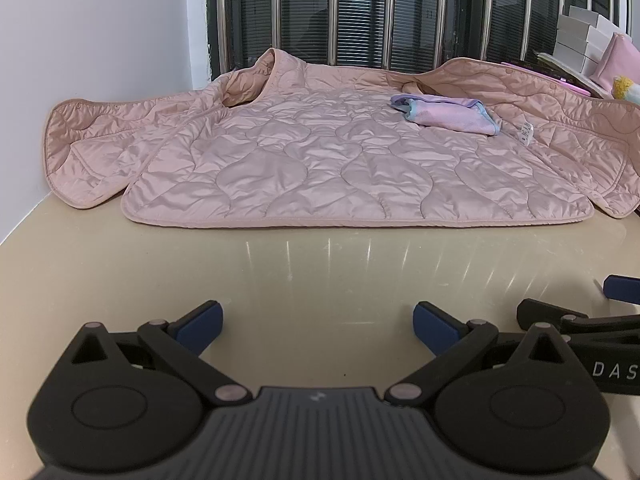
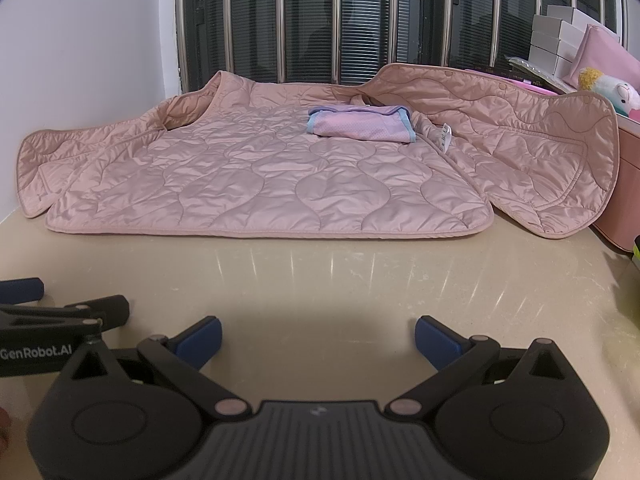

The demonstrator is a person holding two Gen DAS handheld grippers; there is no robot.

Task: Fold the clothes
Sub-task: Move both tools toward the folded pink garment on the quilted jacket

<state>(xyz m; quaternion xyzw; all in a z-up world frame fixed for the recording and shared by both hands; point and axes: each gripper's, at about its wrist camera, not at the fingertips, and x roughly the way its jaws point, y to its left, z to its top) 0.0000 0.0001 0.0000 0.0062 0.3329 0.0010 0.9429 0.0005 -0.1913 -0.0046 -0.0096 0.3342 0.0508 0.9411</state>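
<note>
A pink quilted jacket (image 1: 320, 160) (image 2: 272, 176) lies spread open and inside-up on the beige table (image 1: 320, 272) (image 2: 340, 280), its two front panels flared out to either side. A small folded pink and lilac cloth with blue trim (image 1: 448, 114) (image 2: 360, 124) rests on the jacket's back right part. My left gripper (image 1: 318, 322) hovers open over bare table, well short of the jacket's hem, with nothing between its blue pads. My right gripper (image 2: 318, 334) is likewise open and empty, side by side with the left one.
A white wall (image 1: 80, 60) borders the table on the left, and a barred window (image 1: 360, 12) runs behind it. At the right stand white boxes (image 2: 560, 36), a pink bag (image 2: 604, 60), a plush toy (image 2: 608, 88) and a pink box (image 2: 624, 200).
</note>
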